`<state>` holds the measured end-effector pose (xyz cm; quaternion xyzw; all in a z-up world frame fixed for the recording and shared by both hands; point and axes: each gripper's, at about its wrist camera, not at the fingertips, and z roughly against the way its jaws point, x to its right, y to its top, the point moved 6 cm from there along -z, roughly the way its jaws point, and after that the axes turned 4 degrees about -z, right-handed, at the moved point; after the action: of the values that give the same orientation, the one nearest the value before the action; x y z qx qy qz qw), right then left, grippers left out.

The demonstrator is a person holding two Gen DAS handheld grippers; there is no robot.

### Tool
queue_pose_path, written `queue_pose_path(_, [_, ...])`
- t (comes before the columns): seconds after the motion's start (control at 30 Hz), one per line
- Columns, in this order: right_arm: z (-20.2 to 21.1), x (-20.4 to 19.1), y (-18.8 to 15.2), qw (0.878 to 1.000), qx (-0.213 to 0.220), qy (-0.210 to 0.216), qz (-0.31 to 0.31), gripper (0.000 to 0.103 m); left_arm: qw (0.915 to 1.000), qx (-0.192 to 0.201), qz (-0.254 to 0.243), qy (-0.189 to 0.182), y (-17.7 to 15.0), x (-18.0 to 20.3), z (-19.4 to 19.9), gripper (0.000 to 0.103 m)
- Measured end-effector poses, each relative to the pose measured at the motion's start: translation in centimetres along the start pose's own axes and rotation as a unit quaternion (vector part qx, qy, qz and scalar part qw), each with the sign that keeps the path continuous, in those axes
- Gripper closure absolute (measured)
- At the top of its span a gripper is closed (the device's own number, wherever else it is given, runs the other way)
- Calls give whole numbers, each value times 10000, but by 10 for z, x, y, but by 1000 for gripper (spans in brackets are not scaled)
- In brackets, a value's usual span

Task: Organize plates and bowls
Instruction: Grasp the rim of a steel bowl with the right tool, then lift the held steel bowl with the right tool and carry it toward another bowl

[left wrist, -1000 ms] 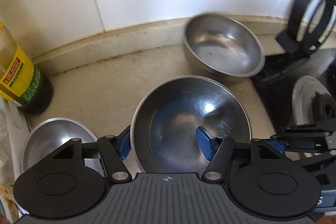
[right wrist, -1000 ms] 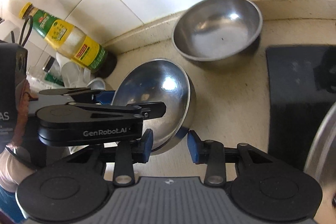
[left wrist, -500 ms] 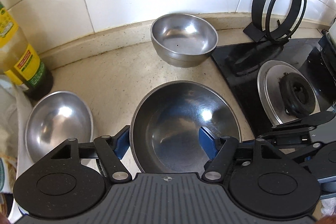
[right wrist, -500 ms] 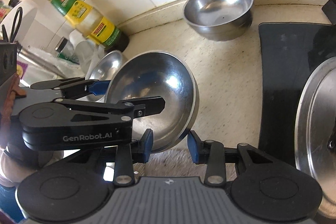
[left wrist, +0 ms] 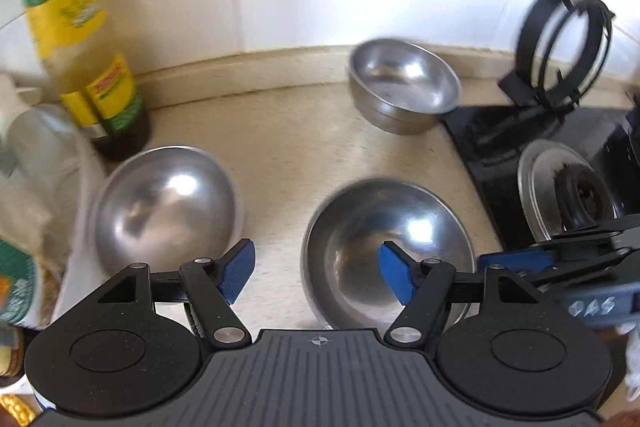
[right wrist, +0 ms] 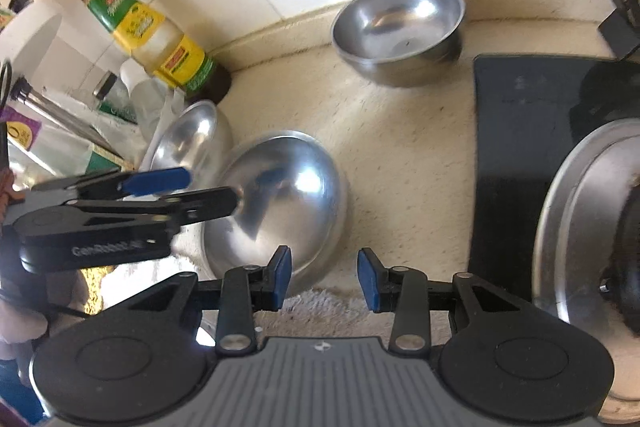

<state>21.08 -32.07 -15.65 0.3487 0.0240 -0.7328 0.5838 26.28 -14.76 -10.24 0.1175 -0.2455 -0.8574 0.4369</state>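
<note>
A large steel bowl (left wrist: 420, 227) (right wrist: 288, 203) rests on the beige counter (left wrist: 288, 147). My left gripper (left wrist: 317, 277) is open, one blue pad inside the bowl and the other outside its left rim; from the right wrist view the left gripper (right wrist: 208, 187) reaches in at the bowl's left edge. The right gripper (right wrist: 324, 279) is open just right of the bowl, with only counter and a white towel (right wrist: 320, 305) between its fingers. A smaller deep steel bowl (left wrist: 404, 87) (right wrist: 400, 27) stands by the wall. A third steel bowl (left wrist: 164, 203) (right wrist: 188, 143) lies at the left.
An oil bottle (left wrist: 100, 95) (right wrist: 160, 35) with a yellow and green label stands at the back left, with plastic bags (left wrist: 40, 163) and clutter beside it. A black hob (right wrist: 520, 131) with a burner (left wrist: 572, 191) fills the right. A black pan support (left wrist: 560, 39) leans on the tiled wall.
The large bowl, tilted up earlier in the right wrist view, now sits lower, left of the right gripper's gap. The left gripper has swung left. Finger spacing is unchanged.
</note>
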Motion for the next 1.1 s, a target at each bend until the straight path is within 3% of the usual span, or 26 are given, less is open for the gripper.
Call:
queue_pose_path(0.23, [15,6,6,9997,224,-58,-37,62,9987,184,431,185,-6,-31,23,24])
queue_pose_path(0.73, [28,-2,23,9990,450,65,42,60,9968,175,555,542,-15,-51,41,19])
queue_pose_path(0.93, [-3,-43,47,9977,223,247,586,55,9920,-12,1148,532,-36,-66,33,20])
queue_pose_path(1.1, [-40,-82,73,9929,16,359,1136,55,9754,240,2098,636,-45,-82,34,20])
